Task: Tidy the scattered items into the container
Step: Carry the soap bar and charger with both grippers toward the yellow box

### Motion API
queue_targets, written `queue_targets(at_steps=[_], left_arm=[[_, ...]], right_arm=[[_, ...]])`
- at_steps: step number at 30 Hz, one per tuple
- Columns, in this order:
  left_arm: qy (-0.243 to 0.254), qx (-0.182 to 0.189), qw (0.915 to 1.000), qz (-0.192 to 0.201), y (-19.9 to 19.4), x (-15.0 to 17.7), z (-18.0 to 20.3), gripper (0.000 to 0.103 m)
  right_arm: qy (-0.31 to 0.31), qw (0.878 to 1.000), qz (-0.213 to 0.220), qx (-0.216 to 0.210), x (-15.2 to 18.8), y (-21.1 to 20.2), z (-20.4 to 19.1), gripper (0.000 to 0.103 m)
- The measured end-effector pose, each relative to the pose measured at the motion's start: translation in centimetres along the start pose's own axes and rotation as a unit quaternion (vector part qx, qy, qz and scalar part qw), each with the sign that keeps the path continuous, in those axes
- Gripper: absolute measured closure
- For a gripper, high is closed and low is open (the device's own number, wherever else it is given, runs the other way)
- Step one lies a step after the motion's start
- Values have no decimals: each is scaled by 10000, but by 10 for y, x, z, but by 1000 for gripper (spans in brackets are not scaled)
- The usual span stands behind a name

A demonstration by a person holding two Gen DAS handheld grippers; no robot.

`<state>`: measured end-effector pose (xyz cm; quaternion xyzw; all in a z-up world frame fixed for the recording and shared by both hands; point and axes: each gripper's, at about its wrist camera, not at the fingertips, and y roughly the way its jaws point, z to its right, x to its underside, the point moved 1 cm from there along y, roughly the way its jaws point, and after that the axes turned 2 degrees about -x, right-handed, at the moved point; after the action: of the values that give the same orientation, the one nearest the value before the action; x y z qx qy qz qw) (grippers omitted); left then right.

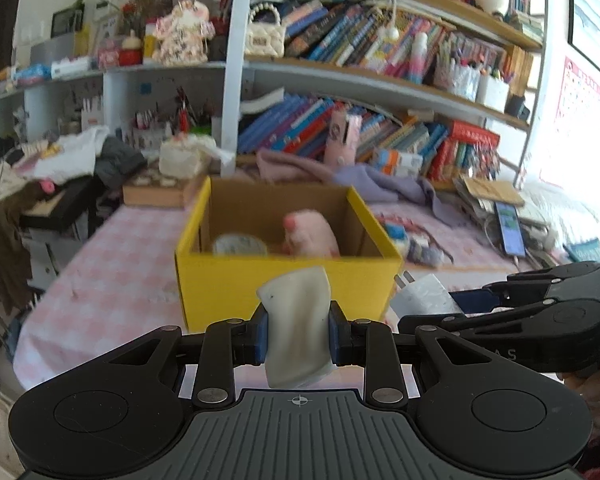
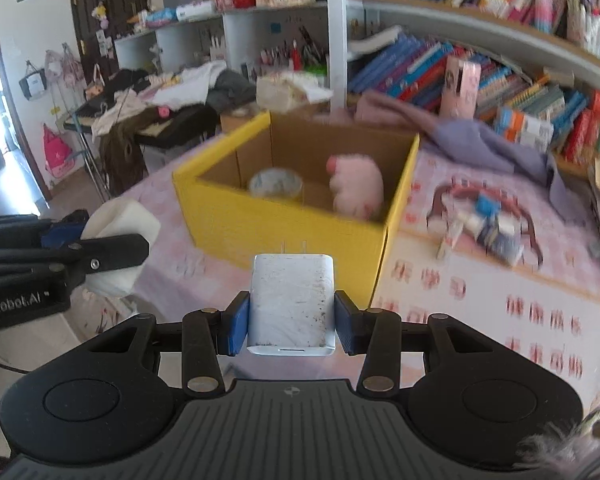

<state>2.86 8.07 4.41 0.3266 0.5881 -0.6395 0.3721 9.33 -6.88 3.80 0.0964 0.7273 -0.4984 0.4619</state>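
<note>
The left claw (image 1: 296,338) grips a white eraser (image 1: 296,328). The right claw (image 2: 291,326) clamps a white charger (image 2: 291,304). A yellow box (image 1: 284,284) sits just ahead of both.

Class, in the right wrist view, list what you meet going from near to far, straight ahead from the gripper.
right gripper → white charger → yellow box → pink plush toy → bookshelf

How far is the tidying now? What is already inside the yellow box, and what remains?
Done: a pink plush toy and a tape roll lie in the yellow box. In hand: the left gripper holds a whitish soft piece; the right gripper holds a white charger plug. Left: both drops, plus small items on the tablecloth.
</note>
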Motion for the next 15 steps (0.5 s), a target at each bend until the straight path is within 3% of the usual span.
queue_targets(at_steps=[8, 15], left_arm=[[256, -127, 9991, 319, 34, -46, -5, 76], [340, -144, 9992, 120, 84, -71, -12, 76]], right_arm=[[-214, 9988, 410, -175, -58, 29, 19, 62], [-335, 9984, 352, -287, -88, 69, 38, 62]])
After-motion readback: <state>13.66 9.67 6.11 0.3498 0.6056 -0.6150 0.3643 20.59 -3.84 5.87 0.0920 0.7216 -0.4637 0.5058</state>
